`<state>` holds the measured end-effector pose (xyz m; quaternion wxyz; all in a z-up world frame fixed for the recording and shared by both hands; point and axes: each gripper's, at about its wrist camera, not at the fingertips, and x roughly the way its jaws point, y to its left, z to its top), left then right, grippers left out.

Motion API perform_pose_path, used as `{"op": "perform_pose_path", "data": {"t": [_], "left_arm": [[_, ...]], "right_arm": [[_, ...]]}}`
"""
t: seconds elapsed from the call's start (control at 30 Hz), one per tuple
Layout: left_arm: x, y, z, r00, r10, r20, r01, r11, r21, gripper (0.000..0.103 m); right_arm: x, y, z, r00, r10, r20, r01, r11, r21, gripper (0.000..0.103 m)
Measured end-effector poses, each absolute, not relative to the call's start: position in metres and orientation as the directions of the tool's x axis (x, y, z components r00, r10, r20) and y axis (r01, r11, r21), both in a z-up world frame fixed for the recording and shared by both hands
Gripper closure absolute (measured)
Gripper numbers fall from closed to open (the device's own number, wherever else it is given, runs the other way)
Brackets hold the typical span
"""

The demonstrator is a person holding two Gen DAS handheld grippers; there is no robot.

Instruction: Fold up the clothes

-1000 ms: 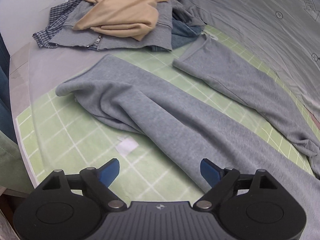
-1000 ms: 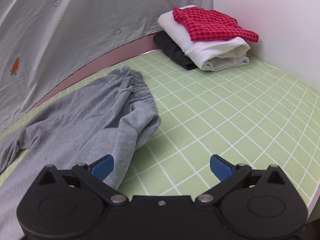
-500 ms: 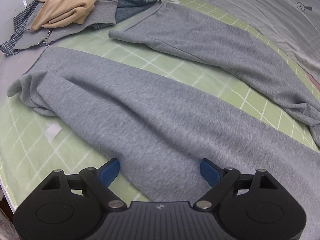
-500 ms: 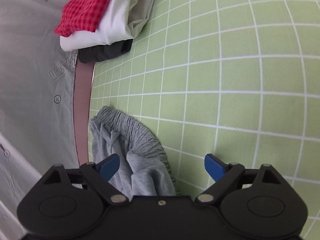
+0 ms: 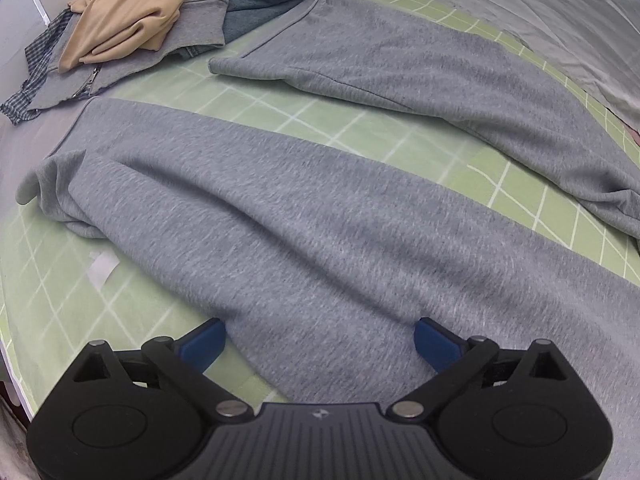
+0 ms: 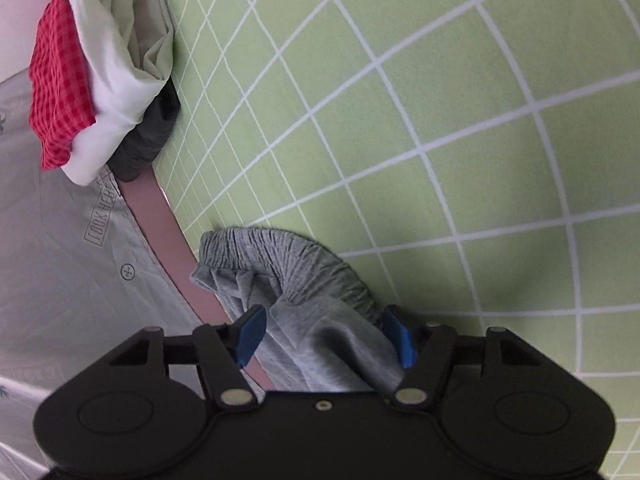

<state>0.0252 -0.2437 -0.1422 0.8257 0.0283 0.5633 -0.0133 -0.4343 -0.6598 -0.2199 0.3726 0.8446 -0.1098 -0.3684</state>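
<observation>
Green gridded matting covers the bench (image 5: 360, 136), with a pale grey patterned sheet along its far edge.

From the left wrist view, the grey sweatpants (image 5: 304, 240) lie spread on the mat, two legs running apart with a strip of green between them. The left gripper (image 5: 318, 340) hangs wide open over the near leg, its blue fingers (image 5: 202, 342) straddling the cloth, holding nothing. An unfolded heap (image 5: 132, 28) of tan, grey, denim and checked clothes sits at the far corner, just beyond the leg cuffs.

From the right wrist view, the right gripper (image 6: 326, 334) is open around the bunched elastic waistband (image 6: 288, 264), cloth between its fingers but not yet pinched. A folded stack (image 6: 104, 80), red check on white on dark, rests well apart by the wall.

Risk: closing on that crumpled band could catch only one layer, so the lift would twist the pants; dragging the legs might snag the heap.

Only the right view shows the waistband and the stack; only the left shows the legs and the heap.
</observation>
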Motion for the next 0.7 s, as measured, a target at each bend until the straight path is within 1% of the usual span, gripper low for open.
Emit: {"op": "perform_pose_path", "data": {"t": [0.03, 0.07, 0.1, 0.13, 0.2, 0.3, 0.37, 0.47, 0.53, 0.57, 0.6, 0.67, 0.7], "left_arm": [[0.025, -0.243, -0.142, 0.366, 0.009, -0.931, 0.053, 0.998, 0.03, 0.001], [0.025, -0.243, -0.143, 0.366, 0.007, -0.93, 0.051, 0.998, 0.028, 0.0], [0.025, -0.243, -0.143, 0.367, 0.006, -0.93, 0.05, 0.998, 0.026, 0.0], [0.025, -0.243, -0.143, 0.367, 0.005, -0.93, 0.049, 0.999, 0.025, 0.0], [0.025, -0.242, -0.144, 0.369, 0.002, -0.93, 0.046, 0.999, 0.021, 0.0], [0.025, -0.241, -0.144, 0.371, -0.001, -0.929, 0.043, 0.999, 0.016, 0.0], [0.025, -0.241, -0.145, 0.372, -0.004, -0.928, 0.041, 0.999, 0.013, 0.0], [0.025, -0.24, -0.145, 0.374, -0.006, -0.928, 0.045, 0.999, 0.012, 0.0], [0.024, -0.24, -0.145, 0.375, -0.007, -0.927, 0.048, 0.999, 0.012, 0.0], [0.024, -0.24, -0.145, 0.376, -0.007, -0.927, 0.049, 0.999, 0.012, 0.0], [0.024, -0.24, -0.144, 0.376, -0.008, -0.927, 0.051, 0.999, 0.012, 0.0], [0.024, -0.24, -0.144, 0.377, -0.009, -0.926, 0.053, 0.999, 0.012, 0.0], [0.024, -0.24, -0.144, 0.378, -0.01, -0.926, 0.055, 0.998, 0.011, 0.0]], "right_arm": [[-0.433, -0.663, -0.22, 0.709, -0.464, -0.532, 0.085, -0.692, 0.717, 0.043], [-0.431, -0.666, -0.219, 0.709, -0.469, -0.526, 0.087, -0.683, 0.726, 0.054], [-0.431, -0.67, -0.215, 0.696, -0.477, -0.536, 0.118, -0.661, 0.741, 0.06], [-0.432, -0.673, -0.211, 0.682, -0.487, -0.546, 0.151, -0.637, 0.756, 0.064], [-0.436, -0.681, -0.198, 0.641, -0.52, -0.564, 0.237, -0.565, 0.79, 0.084], [-0.444, -0.692, -0.165, 0.556, -0.585, -0.59, 0.44, -0.395, 0.806, 0.092], [-0.447, -0.697, -0.136, 0.482, -0.637, -0.601, 0.605, -0.254, 0.754, 0.092], [-0.446, -0.695, -0.111, 0.394, -0.69, -0.607, 0.805, -0.06, 0.59, 0.092], [-0.45, -0.698, -0.122, 0.374, -0.644, -0.667, 0.85, -0.05, 0.525, 0.087], [-0.453, -0.7, -0.128, 0.366, -0.62, -0.694, 0.863, -0.053, 0.503, 0.077], [-0.458, -0.7, -0.138, 0.381, -0.591, -0.711, 0.842, -0.096, 0.531, 0.069], [-0.463, -0.7, -0.154, 0.421, -0.545, -0.725, 0.81, -0.135, 0.571, 0.061], [-0.461, -0.7, -0.155, 0.422, -0.545, -0.724, 0.813, -0.126, 0.569, 0.06]]}}
